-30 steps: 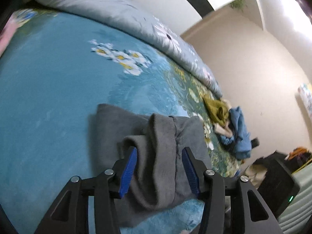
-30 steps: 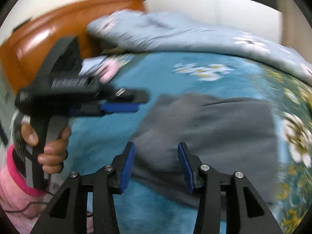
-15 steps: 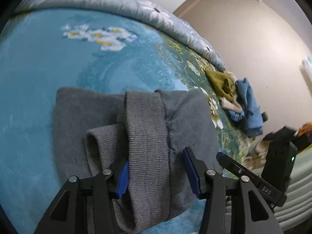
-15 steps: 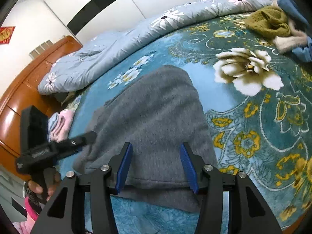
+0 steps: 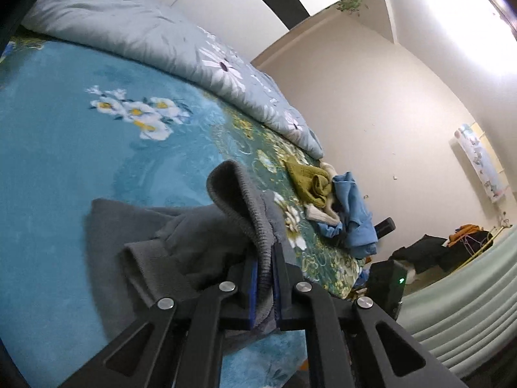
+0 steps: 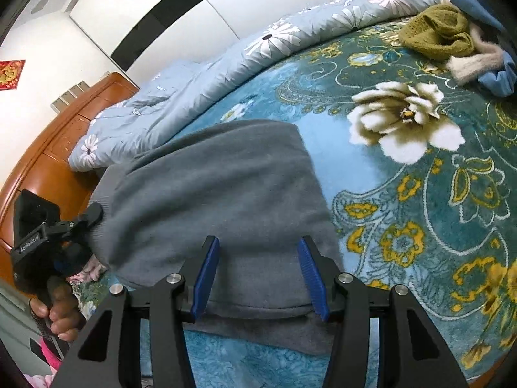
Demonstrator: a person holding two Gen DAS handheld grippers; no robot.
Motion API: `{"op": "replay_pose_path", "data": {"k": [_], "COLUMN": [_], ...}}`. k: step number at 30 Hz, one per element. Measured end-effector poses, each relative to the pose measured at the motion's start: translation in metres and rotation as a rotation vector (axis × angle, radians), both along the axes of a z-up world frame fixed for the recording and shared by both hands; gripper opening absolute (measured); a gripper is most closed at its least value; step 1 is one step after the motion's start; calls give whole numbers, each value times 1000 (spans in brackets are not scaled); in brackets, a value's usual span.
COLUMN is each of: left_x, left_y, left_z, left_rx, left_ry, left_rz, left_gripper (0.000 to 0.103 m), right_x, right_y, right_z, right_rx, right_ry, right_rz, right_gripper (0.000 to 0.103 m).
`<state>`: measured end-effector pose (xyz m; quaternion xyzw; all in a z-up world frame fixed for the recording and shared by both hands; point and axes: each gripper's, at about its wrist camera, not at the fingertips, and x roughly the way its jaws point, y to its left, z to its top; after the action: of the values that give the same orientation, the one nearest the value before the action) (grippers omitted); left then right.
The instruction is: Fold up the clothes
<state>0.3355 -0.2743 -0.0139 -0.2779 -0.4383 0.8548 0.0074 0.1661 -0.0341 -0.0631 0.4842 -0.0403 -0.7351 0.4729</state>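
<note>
On bed: one grey sweater; left tongs pinch its ribbed edge, right tongs agape, empty.

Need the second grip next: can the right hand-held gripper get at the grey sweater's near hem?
Probably yes. The right hand-held gripper is open, with the grey sweater hem lying flat between its fingers and nothing covering it.
</note>
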Motion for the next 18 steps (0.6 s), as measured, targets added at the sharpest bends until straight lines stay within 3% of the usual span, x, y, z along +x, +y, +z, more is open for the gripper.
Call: {"op": "replay_pose_path", "data": {"k": [7, 10, 14, 15, 17, 18], "left_x": [29, 30, 28, 27, 26, 26], "left_y": [-13, -12, -8, -8, -6, -5], "left_z": [-85, -88, -84, -83, -81, -80], "left_rx": [135, 131, 65, 47, 13, -5], "left_ry": [-168, -172, -207, -217, -235, -244], "left_rz": [81, 91, 90, 89, 88, 88], "left_gripper": [9, 13, 19, 23, 43, 45], "right_x": [4, 6, 6, 6, 5, 5], "right_y": [1, -1, -1, -1, 0, 0], "right_z": [-1, -4, -5, -5, -6, -6], "right_rx": [-6, 3, 14, 16, 17, 17], "right_ry": [1, 0, 7, 8, 10, 10], "right_rz": [35, 47, 46, 43, 37, 36], "right_gripper": [52, 52, 52, 52, 53, 53]}}
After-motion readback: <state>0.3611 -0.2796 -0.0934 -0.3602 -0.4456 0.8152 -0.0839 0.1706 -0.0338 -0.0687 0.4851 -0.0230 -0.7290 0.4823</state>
